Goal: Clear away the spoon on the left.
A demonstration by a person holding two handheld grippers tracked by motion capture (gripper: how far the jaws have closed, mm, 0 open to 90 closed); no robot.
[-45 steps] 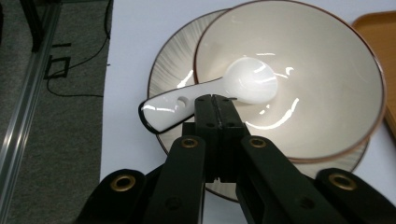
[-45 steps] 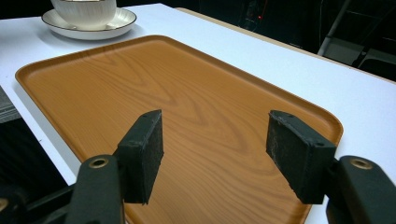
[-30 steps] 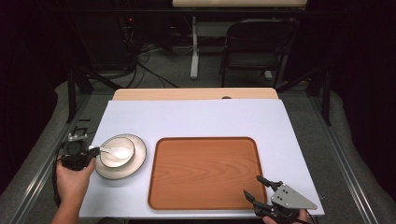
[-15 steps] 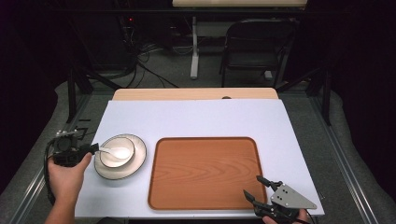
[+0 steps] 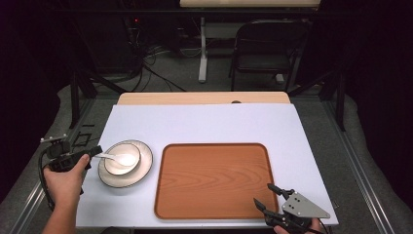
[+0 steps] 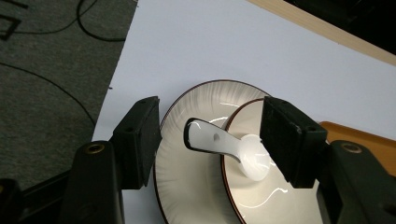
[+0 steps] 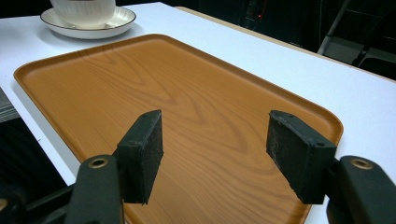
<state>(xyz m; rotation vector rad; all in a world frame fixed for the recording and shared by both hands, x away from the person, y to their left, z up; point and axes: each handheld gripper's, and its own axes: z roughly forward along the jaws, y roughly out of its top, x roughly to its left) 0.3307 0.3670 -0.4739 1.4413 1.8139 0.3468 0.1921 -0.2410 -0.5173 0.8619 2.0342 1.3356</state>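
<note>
A white bowl (image 5: 124, 157) stands on a white plate (image 5: 144, 168) with a dark rim at the table's left. A white spoon (image 5: 109, 156) lies in the bowl, its handle pointing left over the rim. My left gripper (image 5: 95, 152) is just left of the plate. It is open, with the spoon handle (image 6: 203, 139) between its jaws and touching neither pad. The bowl (image 6: 275, 191) and plate (image 6: 187, 186) lie below it. My right gripper (image 5: 263, 193) is open at the near right corner of the wooden tray (image 5: 214, 175), with nothing between its jaws (image 7: 215, 144) above the bare tray (image 7: 187, 93).
A white sheet (image 5: 204, 122) covers the table, with a wooden strip (image 5: 204, 98) along the far edge. The bowl (image 7: 84, 7) and plate (image 7: 114, 23) are far beyond the tray. A dark chair (image 5: 268, 44) and cables stand behind the table. Grey floor (image 6: 46, 70) lies left of it.
My left hand and gripper have drawn back slightly to the left, away from the plate. The spoon, bowl and right gripper have stayed put.
</note>
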